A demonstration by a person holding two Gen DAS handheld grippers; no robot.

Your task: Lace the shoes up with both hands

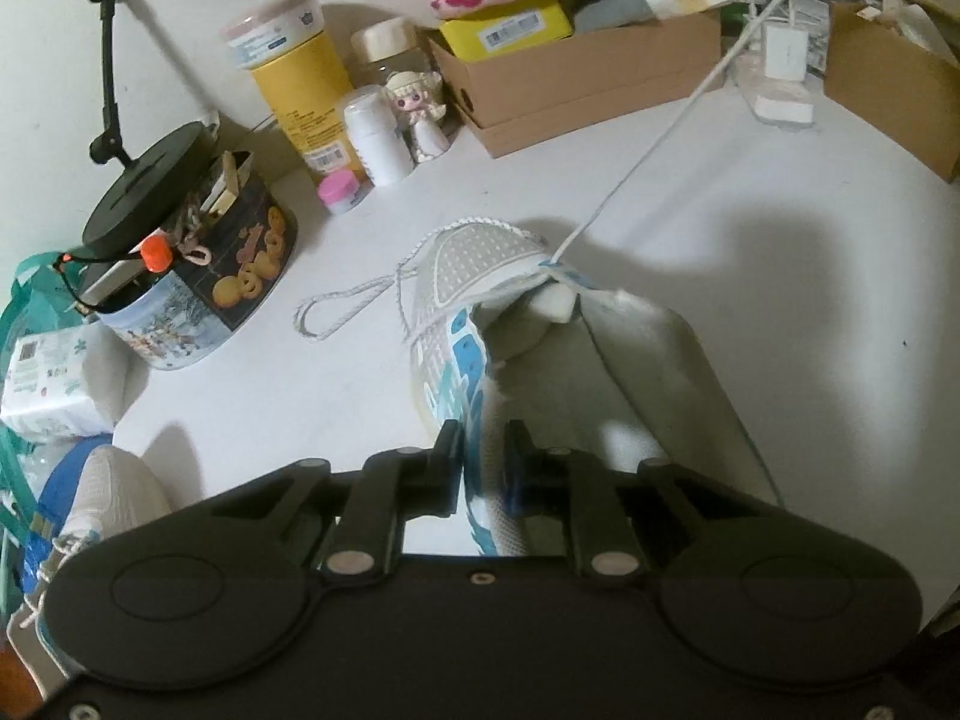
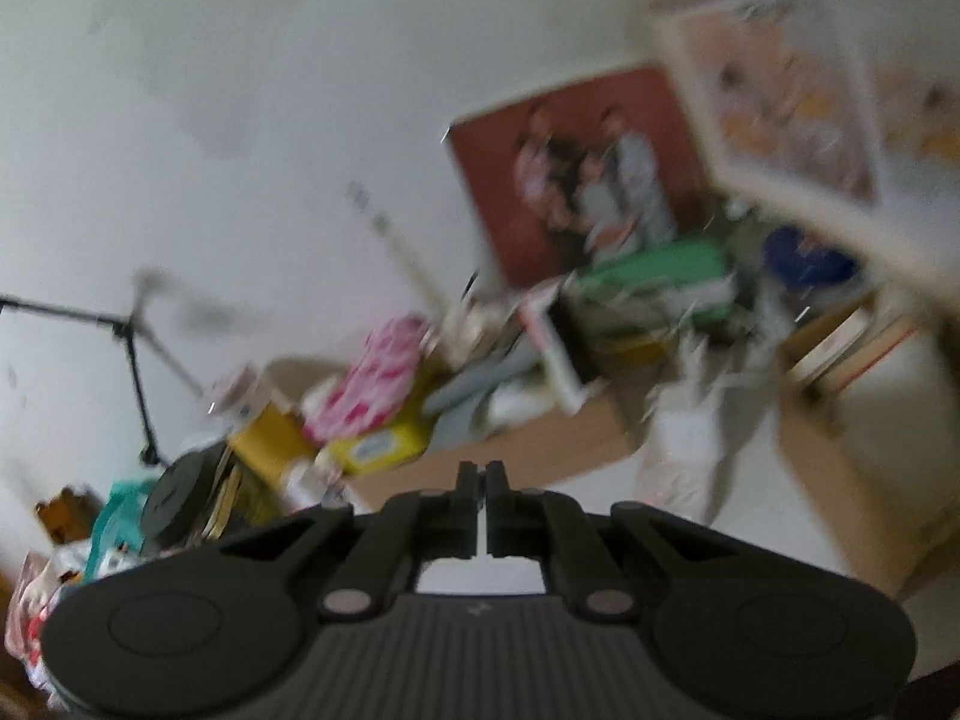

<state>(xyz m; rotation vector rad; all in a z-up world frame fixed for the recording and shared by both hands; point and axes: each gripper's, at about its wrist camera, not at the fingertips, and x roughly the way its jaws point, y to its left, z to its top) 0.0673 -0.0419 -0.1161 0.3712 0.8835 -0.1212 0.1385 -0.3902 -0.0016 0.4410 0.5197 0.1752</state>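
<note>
A white mesh shoe [image 1: 468, 276] with blue side patches lies on the white table, toe pointing away from me. My left gripper [image 1: 485, 438] is shut on the shoe's side wall near the heel. A white lace [image 1: 672, 120] runs taut from the eyelets up and to the right, out of the frame. The other lace end [image 1: 342, 306] lies in a slack loop left of the toe. My right gripper [image 2: 483, 471] is raised above the table with its jaws nearly touching. The view is blurred, and I cannot see the lace between its fingers.
A cookie tin [image 1: 204, 294] with a black lid stands at the left, a tissue pack [image 1: 54, 384] in front of it. Yellow canister [image 1: 300, 90], bottles and a doll stand behind. Cardboard boxes [image 1: 588, 78] line the back. A second shoe [image 1: 114, 492] lies at the lower left.
</note>
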